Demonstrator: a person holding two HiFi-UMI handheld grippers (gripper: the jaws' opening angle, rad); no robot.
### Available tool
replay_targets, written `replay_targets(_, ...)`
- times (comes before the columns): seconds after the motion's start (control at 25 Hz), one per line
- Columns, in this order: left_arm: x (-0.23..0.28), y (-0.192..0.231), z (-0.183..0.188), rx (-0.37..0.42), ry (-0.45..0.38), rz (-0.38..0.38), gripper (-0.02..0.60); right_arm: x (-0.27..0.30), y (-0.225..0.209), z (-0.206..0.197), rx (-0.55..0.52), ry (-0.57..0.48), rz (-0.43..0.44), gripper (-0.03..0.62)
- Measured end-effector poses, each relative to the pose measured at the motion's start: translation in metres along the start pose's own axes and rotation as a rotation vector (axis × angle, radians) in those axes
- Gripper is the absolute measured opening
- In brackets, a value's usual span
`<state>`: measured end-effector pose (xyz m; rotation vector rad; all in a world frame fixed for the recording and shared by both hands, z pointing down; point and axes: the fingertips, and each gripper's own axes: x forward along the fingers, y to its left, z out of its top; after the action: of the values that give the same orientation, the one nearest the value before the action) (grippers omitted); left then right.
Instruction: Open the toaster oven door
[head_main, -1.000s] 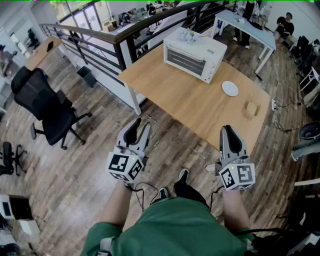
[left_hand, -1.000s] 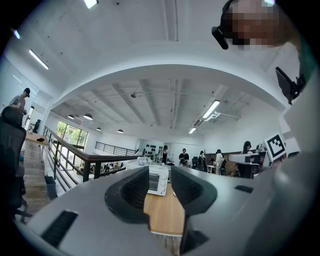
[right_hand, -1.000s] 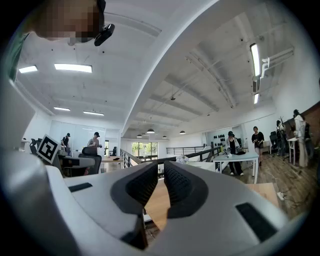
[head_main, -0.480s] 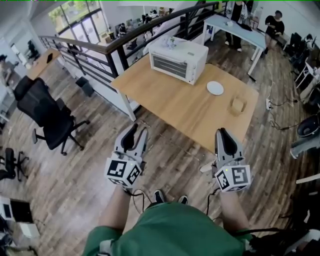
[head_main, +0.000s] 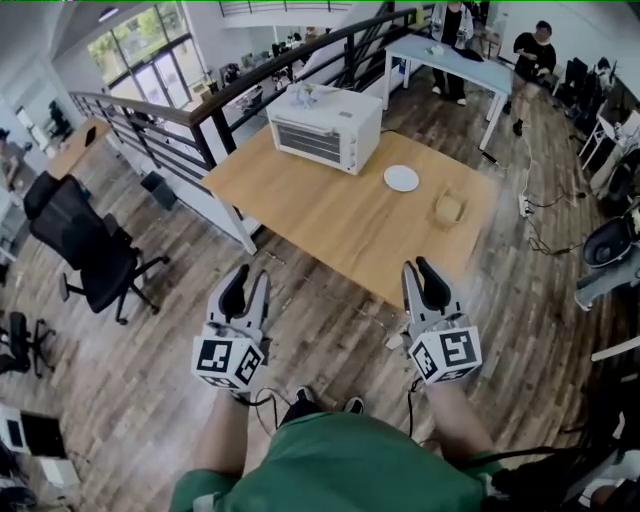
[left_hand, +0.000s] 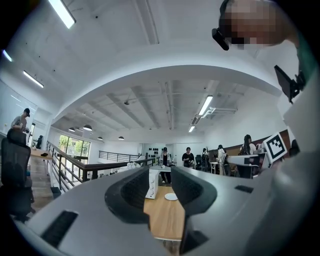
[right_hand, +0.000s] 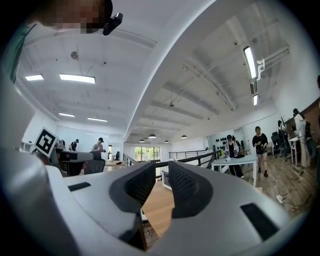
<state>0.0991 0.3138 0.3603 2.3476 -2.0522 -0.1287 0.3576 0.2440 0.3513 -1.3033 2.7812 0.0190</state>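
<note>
Open office room lit by tall windows (head_main: 150, 60)
A plank floor (head_main: 150, 400) runs under a light wooden table (head_main: 330, 215), with a black office chair (head_main: 75, 240) well apart at the left. A dark railing (head_main: 200, 110) runs behind the table. A pale blue table (head_main: 450, 60) stands beyond. Strip lights (left_hand: 206, 105) glow on the white ceiling (left_hand: 150, 50).

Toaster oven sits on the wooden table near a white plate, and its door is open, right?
No. The toaster oven sits on the wooden table near a white plate, but its door is shut, as the head view shows.
</note>
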Motion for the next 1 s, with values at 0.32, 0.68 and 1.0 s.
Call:
replay_targets(0.32, 0.014, 0.009, -0.008, -0.010, 0.012, 0.031, 0.147, 0.013, -0.011, -0.009, 0.019, 0.011, 0.008, 0.081)
replay_targets(0.68, 0.089, 0.047, -0.011, -0.040, -0.008, -0.050, 0.147, 0.076, -0.028, -0.004, -0.027, 0.015, -0.062, 0.081)
replay_targets(1.0, 0.144, 0.137, -0.011, -0.087, -0.022, -0.080, 0.147, 0.164, -0.015, -0.004, -0.064, 0.032, -0.125, 0.081)
